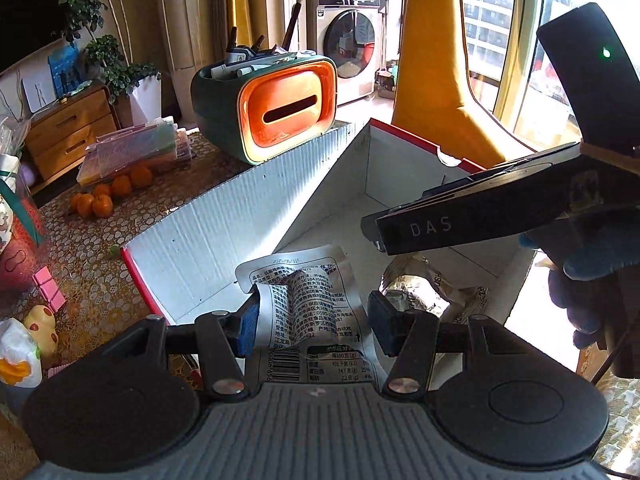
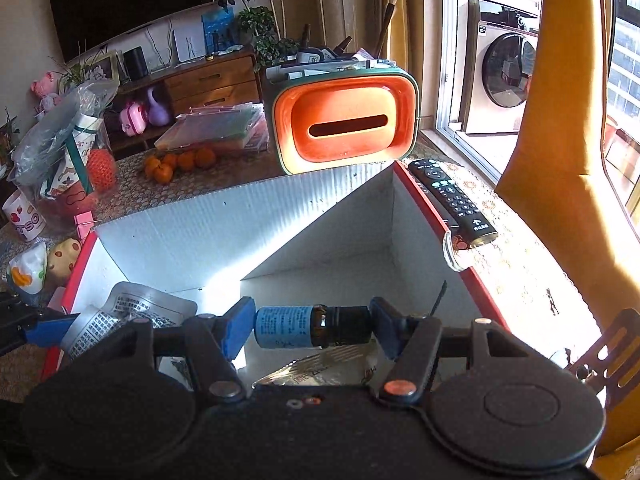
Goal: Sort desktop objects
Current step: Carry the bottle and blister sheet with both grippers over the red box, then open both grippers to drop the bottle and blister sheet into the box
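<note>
Left gripper (image 1: 312,320) clamped on silver sachet (image 1: 304,304) dated 2025/08/31, right gripper (image 2: 312,326) gripping blue-labelled brown bottle (image 2: 308,326) over box (image 2: 280,216), "DAS" on its side.

silver packet (image 1: 308,312) bottom hidden behind gripper (image 1: 312,316)

Home living room, television (image 2: 132,4), washing machine (image 2: 502,68)

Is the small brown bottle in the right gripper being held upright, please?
No, the small brown bottle lies sideways between the right gripper pads, with its dark cap pointing right, above the open box.
</note>
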Tool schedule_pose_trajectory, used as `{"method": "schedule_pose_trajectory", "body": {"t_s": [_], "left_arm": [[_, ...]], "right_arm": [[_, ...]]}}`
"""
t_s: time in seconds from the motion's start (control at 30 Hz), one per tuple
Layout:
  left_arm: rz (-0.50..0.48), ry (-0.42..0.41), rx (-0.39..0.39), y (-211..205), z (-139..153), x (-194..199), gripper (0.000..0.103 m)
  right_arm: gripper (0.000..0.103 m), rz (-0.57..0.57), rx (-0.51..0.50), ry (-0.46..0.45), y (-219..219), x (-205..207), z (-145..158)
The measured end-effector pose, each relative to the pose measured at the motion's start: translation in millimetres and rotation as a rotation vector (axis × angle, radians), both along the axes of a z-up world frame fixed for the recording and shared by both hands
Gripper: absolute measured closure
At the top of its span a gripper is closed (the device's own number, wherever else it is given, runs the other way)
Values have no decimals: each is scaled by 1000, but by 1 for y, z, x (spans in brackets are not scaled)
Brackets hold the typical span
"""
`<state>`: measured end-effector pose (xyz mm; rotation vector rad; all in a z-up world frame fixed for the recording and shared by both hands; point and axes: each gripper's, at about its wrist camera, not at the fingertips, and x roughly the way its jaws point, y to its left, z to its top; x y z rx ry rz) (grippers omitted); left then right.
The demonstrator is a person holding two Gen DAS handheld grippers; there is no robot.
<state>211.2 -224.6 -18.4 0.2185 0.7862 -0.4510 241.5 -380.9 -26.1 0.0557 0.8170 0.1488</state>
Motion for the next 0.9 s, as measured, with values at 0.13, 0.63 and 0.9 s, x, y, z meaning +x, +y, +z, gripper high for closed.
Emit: {"method": "schedule_pose_trajectory", "body": {"t_s": [0.13, 0.63, 0.9], "left_arm": [[-18, 50, 16, -6, -10, 10, 48], [-49, 197, 52, -12, -29, 23, 48], [-54, 213, 58, -13, -29, 26, 47]], "right_arm": [[40, 41, -27, 41, 5, 14, -4], [40, 91, -98, 162, 17, 30, -20], [33, 84, -95, 158, 16, 29, -19]]}}
